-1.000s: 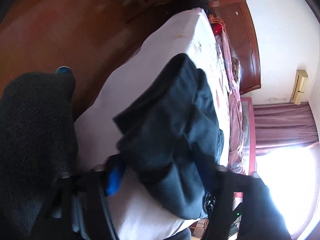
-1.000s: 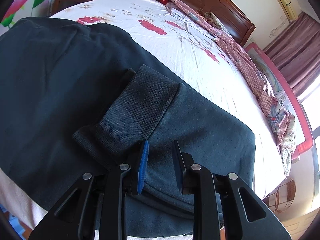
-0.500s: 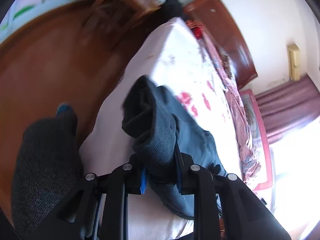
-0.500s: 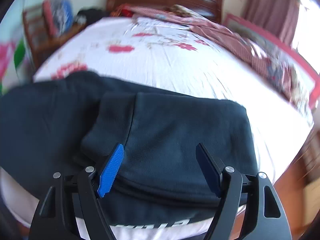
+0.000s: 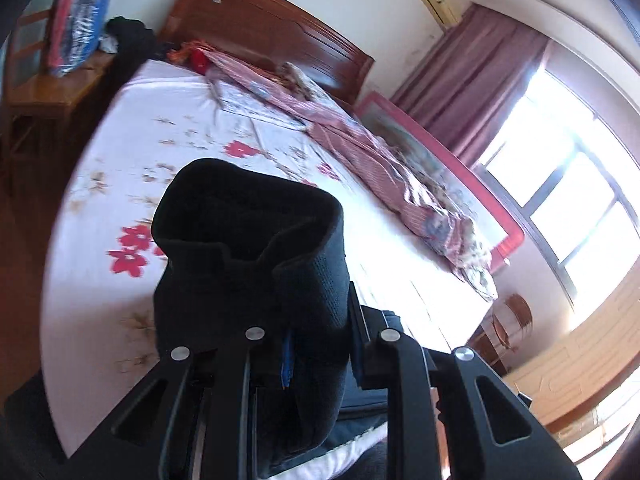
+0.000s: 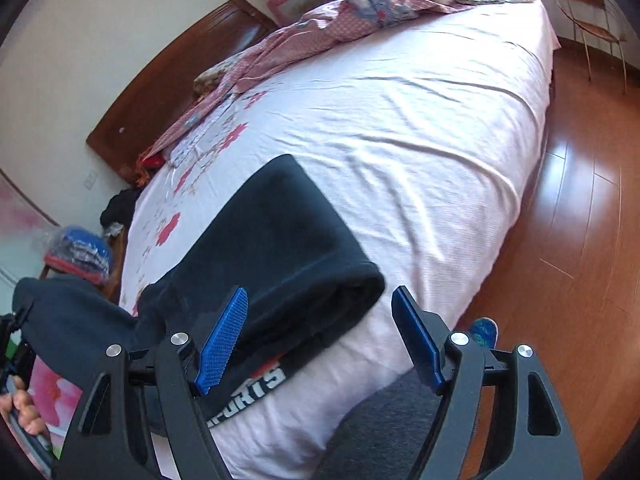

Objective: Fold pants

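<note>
Dark navy pants lie folded at the near edge of the bed, white lettering showing at their lower hem. My left gripper is shut on a ribbed cuff of the pants and holds it lifted above the sheet; the cuff stands up in front of the lens. In the right wrist view that lifted part hangs at the far left. My right gripper stands open just in front of the folded stack, its blue pads clear of the cloth.
A pink checked blanket lies crumpled along the bed's far side by the wooden headboard. A nightstand with bagged clothes stands beside the bed. Wooden floor and a wire chair lie past the bed. A hand shows at left.
My left gripper closed on the cuff and rose with it, rolling upright. My right gripper let go of the pants, opened wide and swung sideways along the bed edge.
</note>
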{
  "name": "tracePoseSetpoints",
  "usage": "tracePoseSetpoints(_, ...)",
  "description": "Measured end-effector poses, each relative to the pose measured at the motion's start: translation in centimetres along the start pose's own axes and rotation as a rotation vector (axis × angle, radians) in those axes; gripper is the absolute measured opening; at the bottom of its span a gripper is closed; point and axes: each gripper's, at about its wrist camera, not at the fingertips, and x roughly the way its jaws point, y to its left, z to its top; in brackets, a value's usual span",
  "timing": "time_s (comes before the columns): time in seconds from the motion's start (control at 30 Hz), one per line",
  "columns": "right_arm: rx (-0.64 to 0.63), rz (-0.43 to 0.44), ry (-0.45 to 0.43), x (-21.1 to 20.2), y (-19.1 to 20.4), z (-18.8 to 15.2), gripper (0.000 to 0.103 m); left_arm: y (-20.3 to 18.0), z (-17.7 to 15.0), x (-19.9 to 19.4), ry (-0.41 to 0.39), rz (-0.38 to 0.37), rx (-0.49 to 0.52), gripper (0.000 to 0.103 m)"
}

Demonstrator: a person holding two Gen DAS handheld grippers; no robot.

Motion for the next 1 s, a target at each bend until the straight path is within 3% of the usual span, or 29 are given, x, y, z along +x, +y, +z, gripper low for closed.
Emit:
tracePoseSetpoints(0.23,0.113,-0.027,0.019,-0.9,-5.5,-1.4,0.074,-8.9,-3.8,7.2,0.105,-0.126,0.18,0.02)
tracePoseSetpoints(0.33,0.142,-0.032,0.018,-1.1,-6.9,-1.6,0.074,-11.9,-5.7,10.0,0.143,-0.139,0.25,0.02)
tracePoseSetpoints(0.4,0.159,-0.038,0.013,-1.3,-7.7,-1.7,0.074,-13.7,-6.8,12.5,0.173,-0.101,0.324,0.022)
tracePoseSetpoints(0.47,0.179,-0.045,0.011,-1.3,-8.2,-1.6,0.074,-15.2,-8.8,15.0,0.236,-0.065,0.414,0.029)
tracePoseSetpoints(0.5,0.187,-0.049,0.009,-1.3,-8.4,-1.4,0.074,-16.4,-10.4,16.2,0.271,-0.037,0.459,0.04)
tracePoseSetpoints(0.53,0.19,-0.055,0.006,-1.3,-8.5,-1.2,0.074,-17.2,-11.5,16.8,0.317,-0.035,0.508,0.064)
tracePoseSetpoints(0.57,0.189,-0.061,0.0,-1.4,-8.4,-0.9,0.074,-18.2,-12.7,17.0,0.345,-0.012,0.573,0.07)
tracePoseSetpoints(0.6,0.187,-0.061,-0.007,-1.5,-8.3,-0.6,0.074,-19.5,-14.2,16.2,0.341,0.012,0.648,0.071)
tracePoseSetpoints(0.63,0.182,-0.055,-0.014,-1.7,-8.1,-0.2,0.074,-20.3,-15.0,14.6,0.341,-0.04,0.704,0.073)
tracePoseSetpoints(0.7,0.177,-0.039,-0.025,-2.0,-7.5,0.7,0.074,-20.4,-15.5,11.1,0.334,-0.104,0.747,0.085)
tracePoseSetpoints(0.8,0.128,0.069,-0.008,-1.9,-4.9,1.9,0.074,-19.3,-13.7,6.7,0.313,-0.15,0.74,0.089)
tracePoseSetpoints(0.87,0.074,0.136,0.026,-1.1,-2.4,2.5,0.074,-16.3,-11.8,4.2,0.273,-0.119,0.702,0.095)
tracePoseSetpoints(1.0,0.077,0.21,0.095,1.7,0.9,3.3,0.074,-7.0,-6.7,1.1,0.228,0.094,0.497,0.095)
